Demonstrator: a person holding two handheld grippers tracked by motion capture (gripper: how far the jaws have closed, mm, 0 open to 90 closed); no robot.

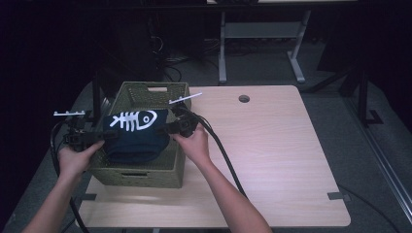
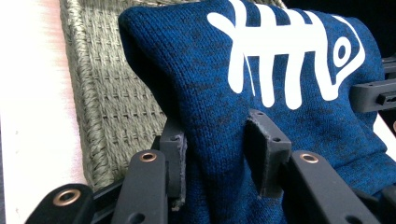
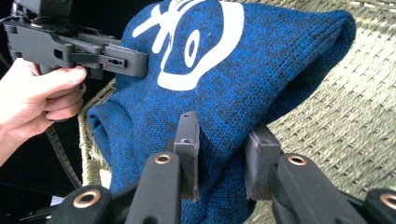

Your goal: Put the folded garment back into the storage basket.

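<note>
I'm gripping the blue garment point(image 1: 137, 137) in both jaws above the basket point(image 1: 145, 175) at the worktop's point(image 1: 272, 160) left edge, open worktop lying right, dark room around

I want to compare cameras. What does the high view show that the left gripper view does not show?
High view alone: the wooden table with its round hole, both of the person's forearms, and the whole green woven basket.

Left gripper view alone: the left hand-held gripper pads pressing a fold of the knit.

Both: the blue knitted cloth with a white fishbone print over the basket, gripped from both ends.
</note>
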